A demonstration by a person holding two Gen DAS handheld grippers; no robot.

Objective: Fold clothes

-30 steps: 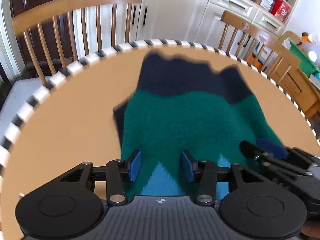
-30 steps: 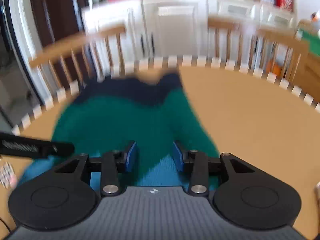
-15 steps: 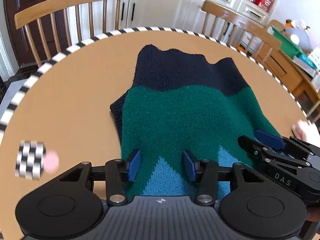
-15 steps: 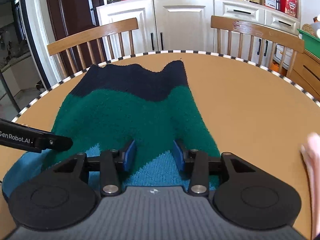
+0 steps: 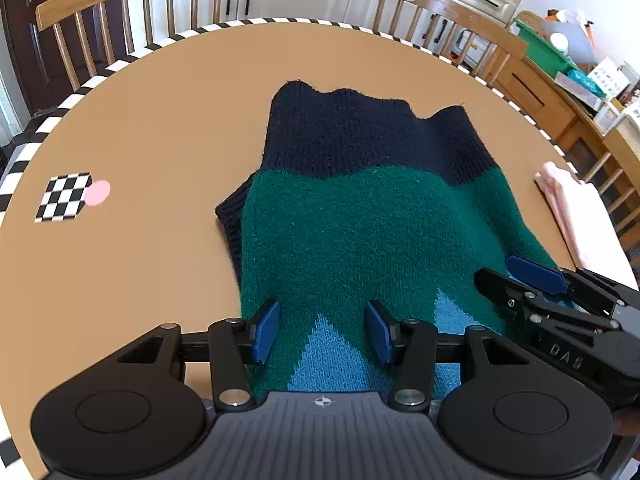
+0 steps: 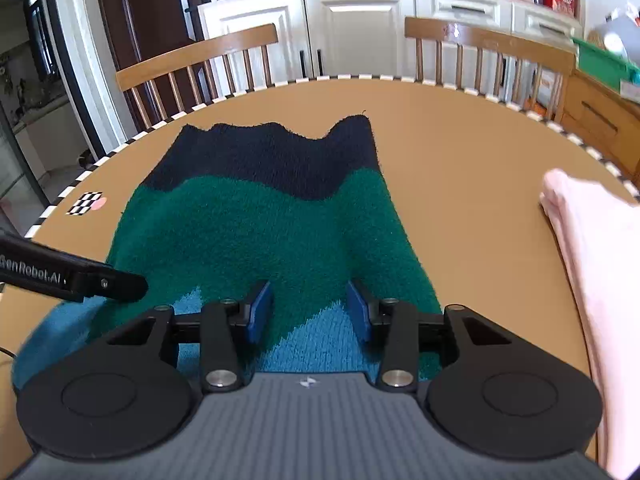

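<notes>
Evidently both the left gripper [image 5: 322, 330] and right gripper [image 6: 306, 312], jaws apart and empty, hang side by side above the knitted sweater's [image 5: 360, 220] near edge, probably to grasp it for a fold.

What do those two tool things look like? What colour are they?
Both are black. The left tool has two round black discs, a ribbed grey body and blue fingertip pads. The right tool matches it, with white "DAS" lettering on its side. White "GenRobot.AI" lettering marks the left one.

Two wooden chairs [image 6: 200, 64] stand behind the round table [image 6: 460, 152]. White cupboards [image 6: 356, 28] line the bright wall.
</notes>
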